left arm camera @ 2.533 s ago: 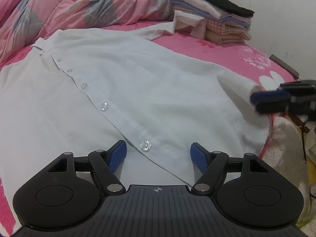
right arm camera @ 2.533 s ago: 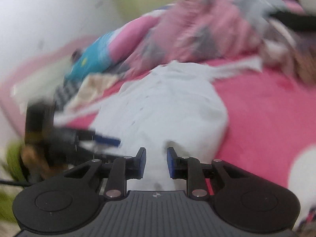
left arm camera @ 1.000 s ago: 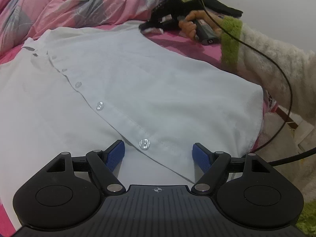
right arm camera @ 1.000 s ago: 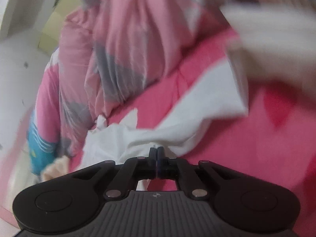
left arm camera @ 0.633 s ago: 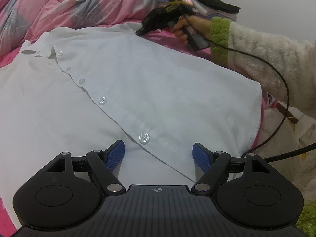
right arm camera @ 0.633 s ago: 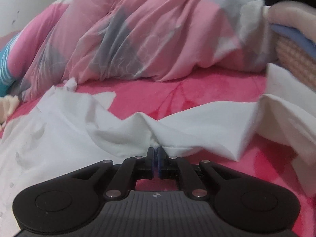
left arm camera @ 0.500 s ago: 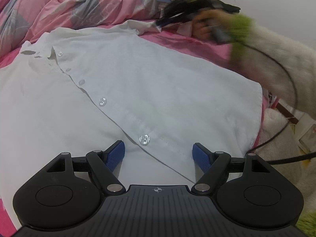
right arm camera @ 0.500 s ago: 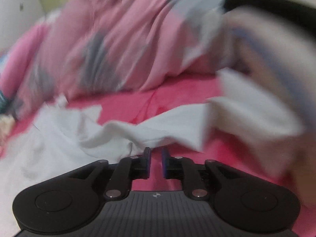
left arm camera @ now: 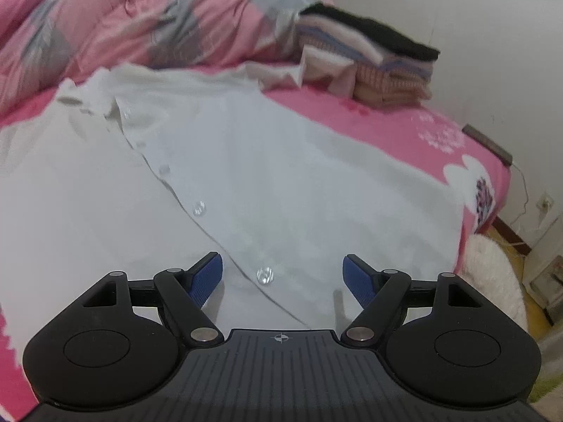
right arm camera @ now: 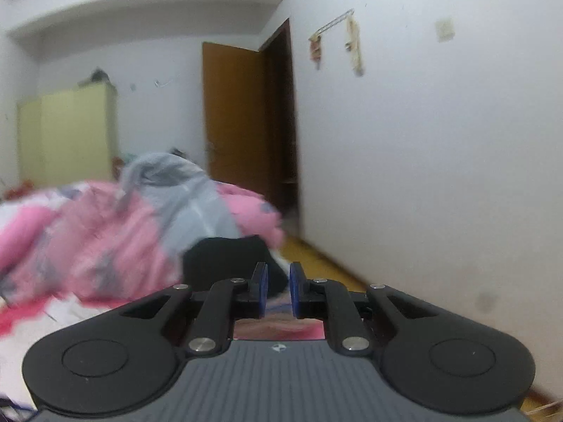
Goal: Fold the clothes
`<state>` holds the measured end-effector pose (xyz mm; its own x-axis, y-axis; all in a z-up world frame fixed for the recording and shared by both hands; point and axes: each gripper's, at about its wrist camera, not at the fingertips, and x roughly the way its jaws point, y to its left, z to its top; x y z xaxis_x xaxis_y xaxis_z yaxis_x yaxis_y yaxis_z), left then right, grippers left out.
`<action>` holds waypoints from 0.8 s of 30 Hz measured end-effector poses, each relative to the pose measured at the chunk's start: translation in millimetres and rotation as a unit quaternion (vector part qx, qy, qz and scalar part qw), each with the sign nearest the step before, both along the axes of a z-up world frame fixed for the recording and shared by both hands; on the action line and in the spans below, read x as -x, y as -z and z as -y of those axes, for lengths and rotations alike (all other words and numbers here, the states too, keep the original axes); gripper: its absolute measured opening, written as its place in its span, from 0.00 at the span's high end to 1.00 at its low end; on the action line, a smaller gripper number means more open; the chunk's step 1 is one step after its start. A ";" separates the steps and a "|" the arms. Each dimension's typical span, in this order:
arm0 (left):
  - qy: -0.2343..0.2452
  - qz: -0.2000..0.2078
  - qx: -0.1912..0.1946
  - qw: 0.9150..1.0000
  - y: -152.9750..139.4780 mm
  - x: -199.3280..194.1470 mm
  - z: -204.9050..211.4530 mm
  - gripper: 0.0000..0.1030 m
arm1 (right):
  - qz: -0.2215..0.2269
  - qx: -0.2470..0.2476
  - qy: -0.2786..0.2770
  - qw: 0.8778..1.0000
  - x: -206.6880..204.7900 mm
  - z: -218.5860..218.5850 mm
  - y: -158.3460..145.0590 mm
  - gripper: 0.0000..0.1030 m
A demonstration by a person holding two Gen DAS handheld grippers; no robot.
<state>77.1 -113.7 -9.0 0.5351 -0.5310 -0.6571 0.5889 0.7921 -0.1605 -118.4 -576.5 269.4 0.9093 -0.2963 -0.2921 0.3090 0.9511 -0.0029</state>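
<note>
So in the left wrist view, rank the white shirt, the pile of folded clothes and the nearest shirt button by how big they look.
1. white shirt, filling most of the picture
2. pile of folded clothes, farther off, so its true size is unsure
3. nearest shirt button, by far the smallest

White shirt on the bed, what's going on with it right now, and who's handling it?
A person with a gripper in each hand is folding clothes on a pink bed. The white shirt lies spread out flat, buttoned, one sleeve reaching toward a stack of folded clothes. The left gripper hangs open just above the shirt's hem, gripping nothing. The right gripper is slightly open and empty, raised and pointing toward the wall and door.
</note>
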 end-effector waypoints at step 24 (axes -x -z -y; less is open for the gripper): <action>0.149 0.067 -0.057 0.985 6.9 54.4 116.7 0.27 | -0.155 -0.179 -0.231 0.944 -121.8 -141.3 313.6 0.87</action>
<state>22.7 -230.4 -15.9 0.4520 -0.6043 -0.6561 0.8080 0.5891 0.0141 3.4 -435.2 -44.2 0.7721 0.2779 -0.5716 -0.1011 0.9416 0.3213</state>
